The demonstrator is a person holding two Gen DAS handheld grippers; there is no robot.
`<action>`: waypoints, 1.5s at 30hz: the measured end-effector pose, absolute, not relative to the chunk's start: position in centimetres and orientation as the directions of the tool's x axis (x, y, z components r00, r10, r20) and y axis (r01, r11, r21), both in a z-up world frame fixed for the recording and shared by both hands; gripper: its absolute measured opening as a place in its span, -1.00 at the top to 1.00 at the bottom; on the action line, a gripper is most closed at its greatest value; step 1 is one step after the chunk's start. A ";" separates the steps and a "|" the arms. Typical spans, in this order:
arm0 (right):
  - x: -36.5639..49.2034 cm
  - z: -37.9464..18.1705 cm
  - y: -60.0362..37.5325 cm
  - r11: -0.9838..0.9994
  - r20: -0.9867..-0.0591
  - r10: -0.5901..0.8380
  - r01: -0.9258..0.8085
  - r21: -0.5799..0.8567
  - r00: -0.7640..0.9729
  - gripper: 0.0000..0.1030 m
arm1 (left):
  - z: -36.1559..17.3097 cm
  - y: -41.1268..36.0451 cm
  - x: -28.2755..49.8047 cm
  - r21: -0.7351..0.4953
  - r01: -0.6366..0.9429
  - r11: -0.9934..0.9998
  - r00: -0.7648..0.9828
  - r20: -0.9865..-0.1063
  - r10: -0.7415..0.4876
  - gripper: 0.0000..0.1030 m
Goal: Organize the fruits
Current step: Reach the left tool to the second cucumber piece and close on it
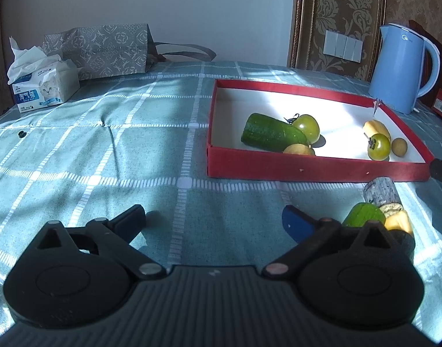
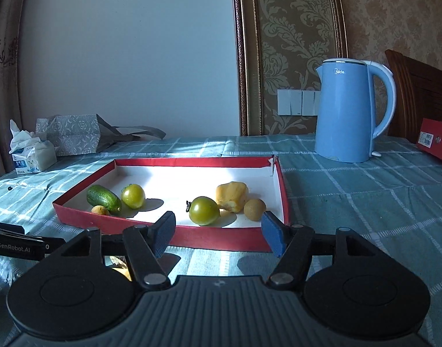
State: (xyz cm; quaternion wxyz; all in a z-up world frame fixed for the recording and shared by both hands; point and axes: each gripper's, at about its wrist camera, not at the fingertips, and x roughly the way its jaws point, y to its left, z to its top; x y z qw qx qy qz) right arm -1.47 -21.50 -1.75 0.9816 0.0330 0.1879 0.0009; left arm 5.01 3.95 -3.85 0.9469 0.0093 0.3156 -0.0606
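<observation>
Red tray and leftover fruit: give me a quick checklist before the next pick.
1. Right hand-held gripper empty, jaws apart: ok.
2. Left hand-held gripper empty, jaws apart: ok.
3. Red tray has bare floor left: ok.
4. Fruit pile outside the tray, right of the left gripper, still to move: not ok.
5. Pile's items and their number: cannot tell, partly hidden.
6. Blue kettle stands apart from the tray: ok.
</observation>
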 end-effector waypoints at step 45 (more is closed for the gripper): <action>-1.4 -2.4 -21.6 0.996 -0.400 0.051 -0.017 0.089 0.915 -0.27 | -3.4 -0.2 4.8 0.043 0.663 0.748 0.614 -0.602 -0.510 -1.00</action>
